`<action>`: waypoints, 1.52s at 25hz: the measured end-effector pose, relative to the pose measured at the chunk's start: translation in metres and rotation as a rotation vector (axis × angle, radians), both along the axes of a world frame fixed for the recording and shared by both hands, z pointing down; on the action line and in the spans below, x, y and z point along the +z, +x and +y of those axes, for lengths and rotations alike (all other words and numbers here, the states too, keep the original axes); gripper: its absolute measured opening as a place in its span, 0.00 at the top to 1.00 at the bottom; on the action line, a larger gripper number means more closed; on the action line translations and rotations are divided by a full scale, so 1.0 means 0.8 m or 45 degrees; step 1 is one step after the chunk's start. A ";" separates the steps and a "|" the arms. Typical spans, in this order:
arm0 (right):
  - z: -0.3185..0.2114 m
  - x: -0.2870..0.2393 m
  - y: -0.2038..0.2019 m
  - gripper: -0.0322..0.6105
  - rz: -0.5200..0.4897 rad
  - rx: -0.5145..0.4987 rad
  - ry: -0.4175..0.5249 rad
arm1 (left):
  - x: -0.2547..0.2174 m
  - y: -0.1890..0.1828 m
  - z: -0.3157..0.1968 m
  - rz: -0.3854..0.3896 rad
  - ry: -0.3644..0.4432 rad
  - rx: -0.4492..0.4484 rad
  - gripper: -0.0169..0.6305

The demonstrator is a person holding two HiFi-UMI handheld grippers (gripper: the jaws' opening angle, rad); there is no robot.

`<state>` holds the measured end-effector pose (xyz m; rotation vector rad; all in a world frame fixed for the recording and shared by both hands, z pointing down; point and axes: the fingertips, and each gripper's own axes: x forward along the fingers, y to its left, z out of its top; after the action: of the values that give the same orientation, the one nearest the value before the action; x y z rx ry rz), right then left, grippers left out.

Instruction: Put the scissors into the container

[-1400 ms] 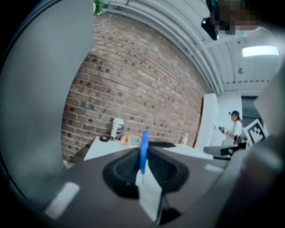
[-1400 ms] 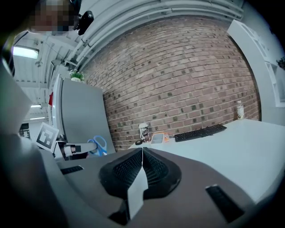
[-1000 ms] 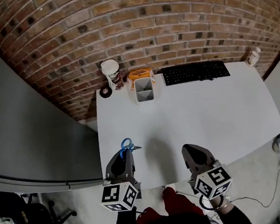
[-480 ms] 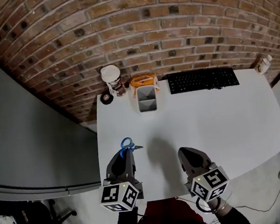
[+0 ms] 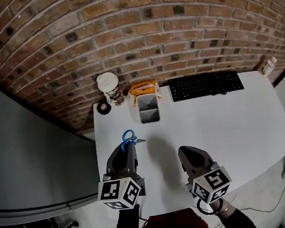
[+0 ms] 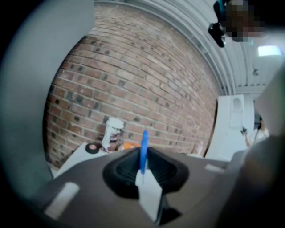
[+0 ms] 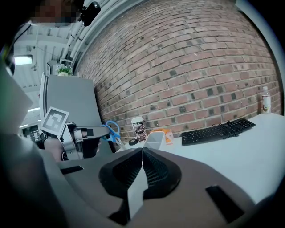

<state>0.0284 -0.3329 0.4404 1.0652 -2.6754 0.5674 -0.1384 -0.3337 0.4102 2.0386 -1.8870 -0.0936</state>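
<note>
The scissors (image 5: 128, 136) have blue handles, the container (image 5: 149, 117) is grey, the keyboard (image 5: 206, 85) black, the table (image 5: 233, 122) white

Left gripper (image 5: 128, 147) grips scissors (image 5: 129, 137); right gripper's (image 5: 187, 153) jaws meet.

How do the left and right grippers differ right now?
The left gripper is shut on the blue-handled scissors; the right gripper is shut on nothing. In the head view, the left gripper's tip sits somewhat nearer the grey container than the right gripper's. Both point toward the brick wall and carry a marker cube.
</note>
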 end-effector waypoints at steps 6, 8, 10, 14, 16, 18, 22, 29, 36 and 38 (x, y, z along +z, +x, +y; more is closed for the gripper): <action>-0.033 0.006 -0.021 0.94 0.034 0.011 0.008 | 0.003 -0.009 -0.056 0.078 0.014 0.046 0.90; -0.042 0.011 -0.028 0.94 0.041 0.015 -0.003 | 0.004 -0.010 -0.074 0.107 0.017 0.055 0.90; -0.050 0.016 -0.033 0.94 0.049 0.025 -0.016 | 0.005 -0.010 -0.091 0.117 0.020 0.068 0.90; -0.072 0.022 -0.043 0.94 0.066 0.041 -0.003 | 0.005 -0.012 -0.124 0.122 0.030 0.086 0.90; -0.083 0.024 -0.047 0.94 0.072 0.047 0.014 | 0.006 -0.014 -0.139 0.128 0.031 0.086 0.90; -0.094 0.026 -0.050 0.94 0.078 0.056 0.031 | 0.009 -0.018 -0.153 0.137 0.030 0.086 0.90; -0.108 0.034 -0.056 0.94 0.085 0.072 0.024 | 0.021 -0.020 -0.178 0.160 0.025 0.094 0.90; -0.125 0.054 -0.062 0.94 0.106 0.092 -0.009 | 0.053 -0.020 -0.206 0.184 -0.022 0.093 0.90; -0.134 0.066 -0.057 0.94 0.116 0.116 -0.037 | 0.079 -0.022 -0.215 0.227 -0.078 0.078 0.90; -0.135 0.068 -0.056 0.94 0.116 0.117 -0.042 | 0.085 -0.022 -0.216 0.243 -0.093 0.078 0.90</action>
<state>-0.0167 -0.4409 0.4946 1.1807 -2.5410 0.5634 -0.1559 -0.5066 0.4786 1.9621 -1.6870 -0.1929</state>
